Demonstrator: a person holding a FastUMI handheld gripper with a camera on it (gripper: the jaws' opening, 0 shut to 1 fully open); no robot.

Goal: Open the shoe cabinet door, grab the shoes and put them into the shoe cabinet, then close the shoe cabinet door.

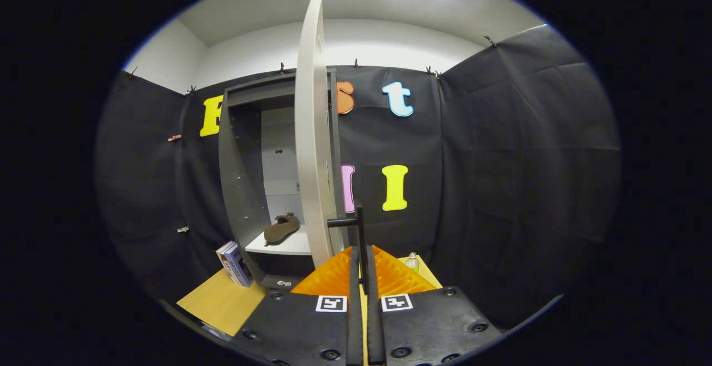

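Booth: black cloth walls pinned up by small clips, white wall and ceiling above, a bright light strip overhead.
Worktop [222, 302]: pale wood surface, showing on both sides of the claw and carrying the cabinet.
Shoe cabinet [242, 188]: dark grey upright carcass standing on the worktop against the back cloth, its interior lighter at the rear, with a white shelf low inside.
Cabinet door [312, 132]: white, swung wide open and seen almost edge-on, standing upright between the cabinet opening and the claw.
Door handle [356, 222]: dark handle, a short bar jutting out from the door's lower part with an upright bar at its end, just ahead of the fingertips.
Shoe [281, 228]: brown, low-cut, resting on the white shelf inside the cabinet, tilted with one end raised toward the back; it lies beyond the door's edge, apart from the claw.
Claw [362, 260]: fingers brought close together, the gap between them a narrow slit; the upright bar of the handle lines up with that slit, but whether the tips press on it cannot be told.
Book [235, 263]: leaning against the cabinet's outer lower corner on the worktop.
Bottle [412, 262]: small clear bottle with a green label, standing on the worktop just beyond the fingers, on the side away from the cabinet.
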